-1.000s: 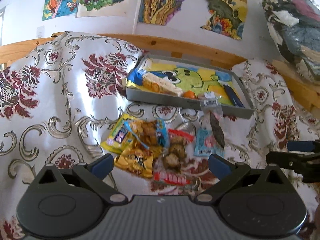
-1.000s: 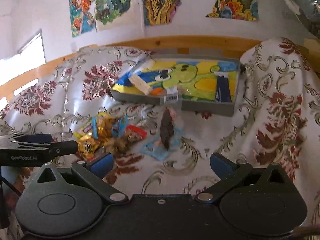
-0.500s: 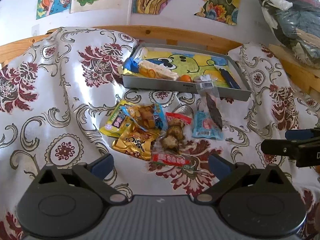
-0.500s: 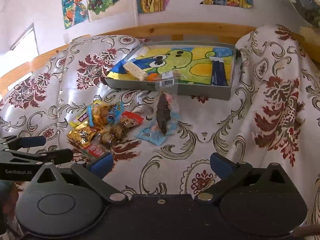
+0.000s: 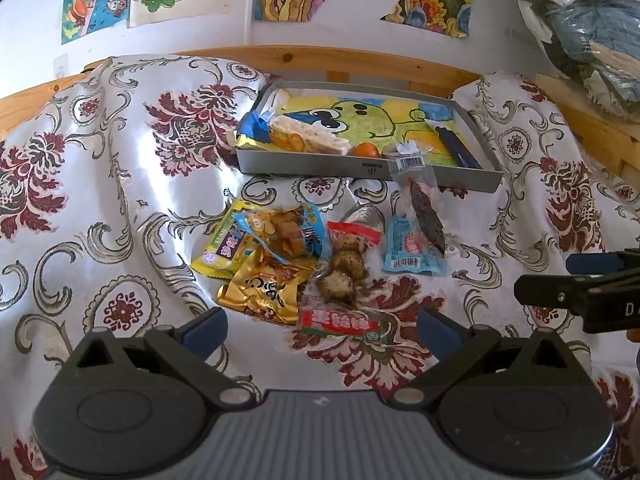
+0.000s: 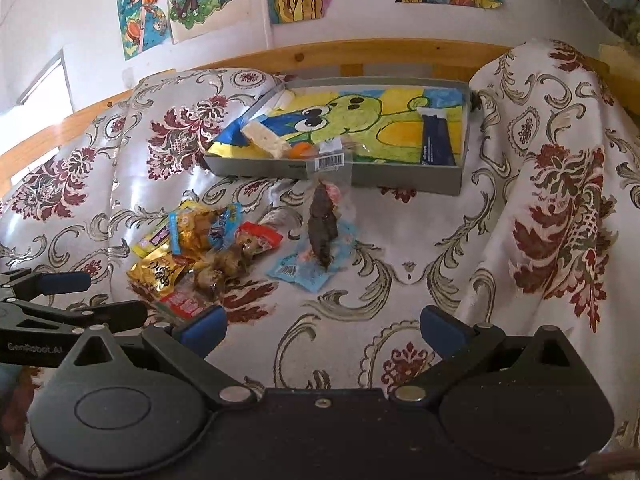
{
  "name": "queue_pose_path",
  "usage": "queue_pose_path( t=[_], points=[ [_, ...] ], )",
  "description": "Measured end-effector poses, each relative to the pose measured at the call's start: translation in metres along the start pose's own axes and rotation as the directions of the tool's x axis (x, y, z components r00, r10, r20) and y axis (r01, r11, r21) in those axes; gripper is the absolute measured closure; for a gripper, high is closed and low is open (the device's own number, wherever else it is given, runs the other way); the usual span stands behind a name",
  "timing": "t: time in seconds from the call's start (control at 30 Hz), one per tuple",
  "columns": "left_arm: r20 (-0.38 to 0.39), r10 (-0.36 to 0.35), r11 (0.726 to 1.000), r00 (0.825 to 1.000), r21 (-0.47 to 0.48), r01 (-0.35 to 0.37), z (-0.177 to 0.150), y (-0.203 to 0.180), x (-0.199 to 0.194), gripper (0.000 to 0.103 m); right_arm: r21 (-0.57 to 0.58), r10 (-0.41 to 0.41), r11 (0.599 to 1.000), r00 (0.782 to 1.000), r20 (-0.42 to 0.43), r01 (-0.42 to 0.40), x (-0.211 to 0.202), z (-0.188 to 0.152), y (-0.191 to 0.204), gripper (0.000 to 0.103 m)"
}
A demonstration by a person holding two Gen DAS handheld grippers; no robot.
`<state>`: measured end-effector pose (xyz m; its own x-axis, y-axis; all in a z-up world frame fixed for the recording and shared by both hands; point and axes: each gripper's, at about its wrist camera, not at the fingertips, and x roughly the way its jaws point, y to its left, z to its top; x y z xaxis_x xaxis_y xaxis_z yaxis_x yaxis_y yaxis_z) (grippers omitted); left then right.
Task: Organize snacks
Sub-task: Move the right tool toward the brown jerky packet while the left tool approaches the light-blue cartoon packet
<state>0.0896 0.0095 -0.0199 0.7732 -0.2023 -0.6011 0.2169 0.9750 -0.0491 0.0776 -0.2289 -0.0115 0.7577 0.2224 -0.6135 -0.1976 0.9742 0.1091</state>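
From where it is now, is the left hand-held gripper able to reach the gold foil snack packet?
Probably yes. The left hand-held gripper is open and empty, and the gold foil snack packet lies just ahead on the floral cloth; only its far edge sits under other packets.

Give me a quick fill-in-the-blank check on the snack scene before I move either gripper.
1. The grey tray is lined with a drawing of a green ____.
2. The gold packet lies on the ____ cloth, not in the tray.
3. The left gripper fingers are ____ and hold nothing.
4. The clear bag with the barcode leans against the tray's ____ wall.

Missing: frog; floral; open; front
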Motion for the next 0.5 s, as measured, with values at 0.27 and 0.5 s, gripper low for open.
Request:
queue_pose_path(
  t=[0.27,0.5],
  points=[
    [0.008,-0.014,0.999,1.000,0.043,0.014,0.011,-0.001,0.014,0.001,-0.008,-0.035,0.999,0.995,0.094,0.036,0.009,0.006,-0.004,0.001],
    [0.013,-0.054,0.991,0.998,0.127,0.052,0.020,-0.001,0.033,0.001,-0.051,-0.041,0.997,0.987,0.158,0.049,0.044,0.025,-0.006,0.001]
  ],
)
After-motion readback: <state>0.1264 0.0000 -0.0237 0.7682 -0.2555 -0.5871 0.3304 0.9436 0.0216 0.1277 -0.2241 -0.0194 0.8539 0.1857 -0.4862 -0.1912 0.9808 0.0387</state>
